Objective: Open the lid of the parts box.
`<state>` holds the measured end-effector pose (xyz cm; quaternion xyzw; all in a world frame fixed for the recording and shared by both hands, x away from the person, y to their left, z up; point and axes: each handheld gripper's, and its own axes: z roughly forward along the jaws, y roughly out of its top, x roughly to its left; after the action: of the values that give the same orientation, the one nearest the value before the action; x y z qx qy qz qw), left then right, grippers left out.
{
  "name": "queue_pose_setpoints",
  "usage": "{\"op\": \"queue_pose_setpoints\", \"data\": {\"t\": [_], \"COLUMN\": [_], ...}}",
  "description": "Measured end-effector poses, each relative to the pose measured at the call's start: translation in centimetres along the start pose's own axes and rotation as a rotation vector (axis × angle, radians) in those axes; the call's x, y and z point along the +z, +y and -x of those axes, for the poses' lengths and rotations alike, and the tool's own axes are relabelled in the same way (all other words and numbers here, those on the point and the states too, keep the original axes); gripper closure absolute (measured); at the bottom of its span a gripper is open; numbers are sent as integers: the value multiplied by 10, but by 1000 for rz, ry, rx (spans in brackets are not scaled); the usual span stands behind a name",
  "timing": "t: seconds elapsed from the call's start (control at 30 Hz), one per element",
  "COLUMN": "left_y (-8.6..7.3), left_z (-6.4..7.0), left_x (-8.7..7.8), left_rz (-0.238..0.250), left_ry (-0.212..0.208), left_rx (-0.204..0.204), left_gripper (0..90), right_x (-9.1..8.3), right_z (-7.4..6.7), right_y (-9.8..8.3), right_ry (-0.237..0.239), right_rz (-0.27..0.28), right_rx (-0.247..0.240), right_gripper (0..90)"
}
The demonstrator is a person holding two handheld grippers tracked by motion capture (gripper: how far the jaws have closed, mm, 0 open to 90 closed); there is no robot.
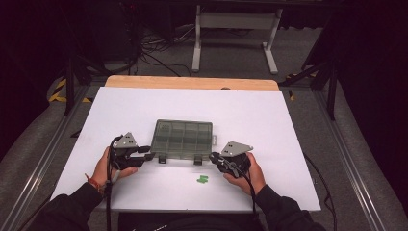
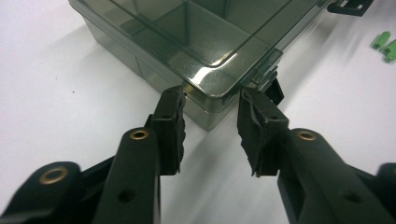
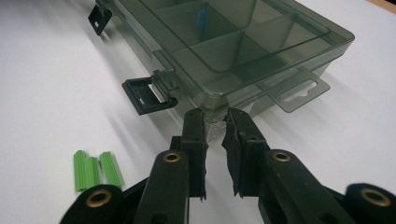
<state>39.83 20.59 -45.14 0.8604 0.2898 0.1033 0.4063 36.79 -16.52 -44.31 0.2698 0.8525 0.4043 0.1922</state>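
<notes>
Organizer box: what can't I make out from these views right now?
- Box lid: high view too small to tell whether it has lifted.
- Left gripper: whether its tips touch the box corner is unclear in its own view.
- Right gripper: the tips hide the corner they meet.
- Blue item: tinted lid blurs it.
- Green pieces: high view too small to count them.
- Far latch: cut off by top edge.
</notes>
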Motion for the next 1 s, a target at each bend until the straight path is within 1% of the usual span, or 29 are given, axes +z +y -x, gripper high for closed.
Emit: {"op": "queue_pose_setpoints", "data": {"t": [0.13,0.17,0.23,0.3,0.37,0.5,0.53,0.63,0.7,0.73,0.8,0.83,0.93,1.0], "left_y": [1,1,1,1,1,1,1,1,2,2,2,2,2,3], "left_z": [1,1,1,1,1,2,1,1,2,2,3,3,4,5], "left_x": [4,4,4,3,2,3,3,1,-1,-1,-3,-3,-5,-10], "left_rz": [-15,-18,-18,-16,-17,-18,-13,-4,13,14,16,19,25,34], "left_ry": [4,3,13,11,11,16,16,18,11,18,18,17,23,39], "left_rx": [4,7,6,6,13,9,4,6,4,11,10,18,26,48], "left_gripper": [574,605,598,620,606,595,580,580,606,618,623,632,624,626], "right_x": [1,1,1,1,1,2,1,1,1,1,-1,-1,-1,-3], "right_z": [2,1,0,-1,-1,0,0,0,0,0,0,0,1,2], "right_y": [-1,-1,0,0,0,-1,-1,-1,-1,-1,0,0,0,0], "right_ry": [-8,-7,-7,-5,-7,-5,-6,-6,-7,-6,-9,-9,-14,-20], "right_rz": [3,8,12,10,8,11,10,9,8,15,22,22,25,37], "right_rx": [9,3,-1,-7,-10,-10,-12,-10,-11,-9,-12,-10,-12,-9], "right_gripper": [777,777,778,777,767,766,765,765,765,767,767,767,765,764]}}
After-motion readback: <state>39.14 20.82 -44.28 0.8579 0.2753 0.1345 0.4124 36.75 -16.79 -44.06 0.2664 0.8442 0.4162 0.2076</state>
